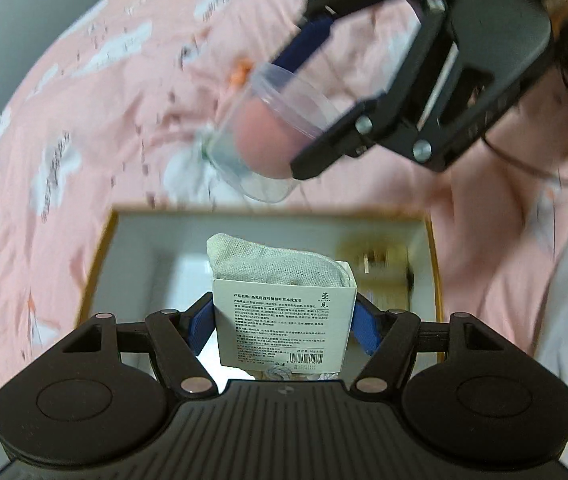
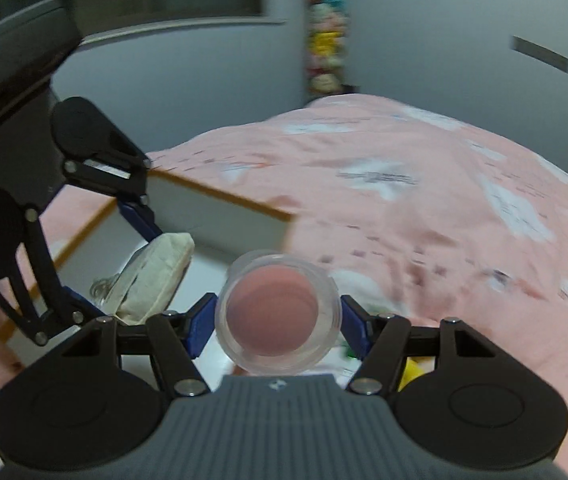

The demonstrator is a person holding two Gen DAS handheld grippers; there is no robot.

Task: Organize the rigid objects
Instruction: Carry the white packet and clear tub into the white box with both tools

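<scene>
Clear plastic jar (image 2: pixel 278 317) & white card box w/ linen pouch (image 1: pixel 284 316), each clamped in tongs.
Right gripper (image 2: pixel 278 320) pads squeeze round, smooth jar, centre frame; left gripper (image 1: pixel 284 320) nips matte printed box w/ coarse weave pouch, lower centre, above open white tray (image 1: pixel 140 248) w/ wood-tone rim on pink quilt (image 1: pixel 104 120).

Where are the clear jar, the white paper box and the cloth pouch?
clear jar (image 2: pixel 278 314): right wrist view, its open mouth.
white paper box (image 1: pixel 284 320): left wrist view, printed face.
cloth pouch (image 1: pixel 260 260): left wrist view, woven top.
</scene>
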